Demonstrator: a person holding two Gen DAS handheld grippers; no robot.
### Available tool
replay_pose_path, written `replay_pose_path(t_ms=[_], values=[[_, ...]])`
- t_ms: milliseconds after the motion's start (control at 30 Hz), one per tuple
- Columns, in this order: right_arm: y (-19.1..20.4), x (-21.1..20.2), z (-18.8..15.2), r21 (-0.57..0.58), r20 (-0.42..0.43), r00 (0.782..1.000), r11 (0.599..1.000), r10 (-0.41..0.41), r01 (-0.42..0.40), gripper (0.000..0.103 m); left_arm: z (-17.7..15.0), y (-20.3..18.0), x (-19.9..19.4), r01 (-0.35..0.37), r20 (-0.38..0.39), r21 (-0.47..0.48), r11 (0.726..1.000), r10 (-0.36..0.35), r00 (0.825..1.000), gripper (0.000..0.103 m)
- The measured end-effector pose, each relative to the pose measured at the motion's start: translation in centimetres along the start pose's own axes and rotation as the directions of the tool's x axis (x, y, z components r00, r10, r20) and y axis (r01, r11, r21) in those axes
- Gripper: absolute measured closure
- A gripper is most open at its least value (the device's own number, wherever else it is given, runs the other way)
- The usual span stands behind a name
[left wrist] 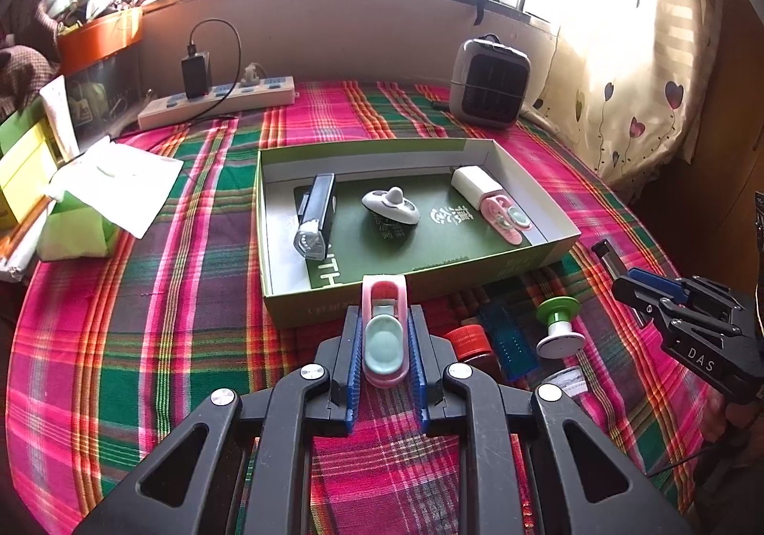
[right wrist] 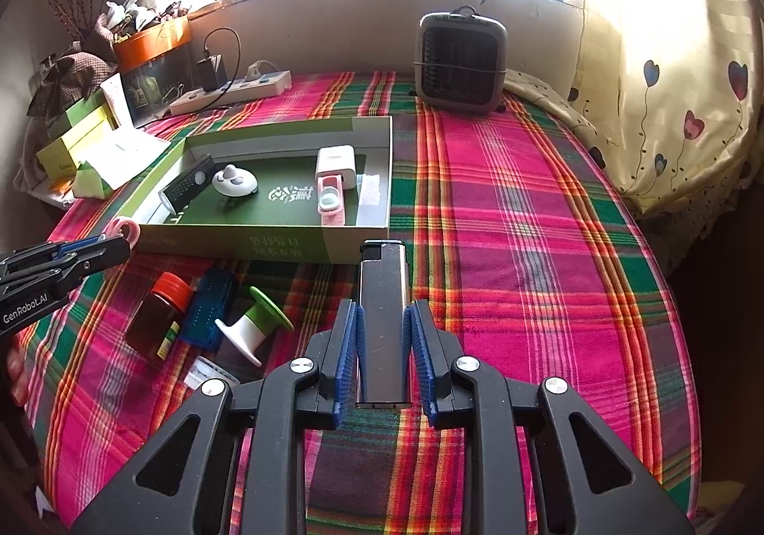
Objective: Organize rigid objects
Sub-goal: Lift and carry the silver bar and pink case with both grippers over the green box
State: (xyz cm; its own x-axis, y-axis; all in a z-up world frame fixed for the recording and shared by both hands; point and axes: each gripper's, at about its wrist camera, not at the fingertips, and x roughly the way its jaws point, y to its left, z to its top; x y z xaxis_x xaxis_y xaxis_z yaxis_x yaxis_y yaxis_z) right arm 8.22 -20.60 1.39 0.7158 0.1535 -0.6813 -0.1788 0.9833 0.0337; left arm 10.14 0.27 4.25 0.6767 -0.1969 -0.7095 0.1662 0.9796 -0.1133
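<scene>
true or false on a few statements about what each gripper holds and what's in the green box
1. The left gripper holds a pink clip. True.
2. The right gripper is empty. False: it grips a silver lighter.
3. The green box contains a black flashlight. True.
4. The red-capped bottle is inside the box. False: it lies on the plaid cloth outside it.
5. The heater lies tipped over. False: it stands upright.

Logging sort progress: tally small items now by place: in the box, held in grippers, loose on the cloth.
In the green box: 4 (flashlight, grey knob, white block, pink clip)
Held: 2 (pink clip, left gripper; lighter, right gripper)
Loose: 4 (jar, blue case, spool, small cap)
Total: 10
</scene>
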Motion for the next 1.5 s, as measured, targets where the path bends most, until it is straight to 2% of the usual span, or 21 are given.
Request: replay_pose_path(t_ms=[333, 733, 1067, 1500], values=[[0.7, -0.9, 1.2, -0.022, 0.033, 0.999, 1.0, 0.008, -0.007, 0.079, 1.2, -0.1, -1.2, -0.008, 0.037, 0.024, 1.0, 0.008, 0.999, 0.086], [2.0, -0.2, 5.2, -0.064, 0.073, 0.995, 0.996, 0.074, -0.069, 0.079, 3.3, -0.1, -0.2, 0.017, 0.045, 0.02, 1.0, -0.017, 0.999, 0.086], [3.2, 3.6, 8.5, -0.096, 0.021, 0.991, 0.987, 0.129, -0.127, 0.079, 4.6, 0.1, 2.1, 0.031, 0.023, 0.01, 0.999, -0.031, 0.999, 0.086], [4.5, 7.9, 10.7, -0.111, -0.045, 0.985, 0.979, 0.167, -0.171, 0.079, 5.0, 0.7, 5.1, 0.034, -0.021, 0.0, 0.999, -0.034, 0.999, 0.086]])
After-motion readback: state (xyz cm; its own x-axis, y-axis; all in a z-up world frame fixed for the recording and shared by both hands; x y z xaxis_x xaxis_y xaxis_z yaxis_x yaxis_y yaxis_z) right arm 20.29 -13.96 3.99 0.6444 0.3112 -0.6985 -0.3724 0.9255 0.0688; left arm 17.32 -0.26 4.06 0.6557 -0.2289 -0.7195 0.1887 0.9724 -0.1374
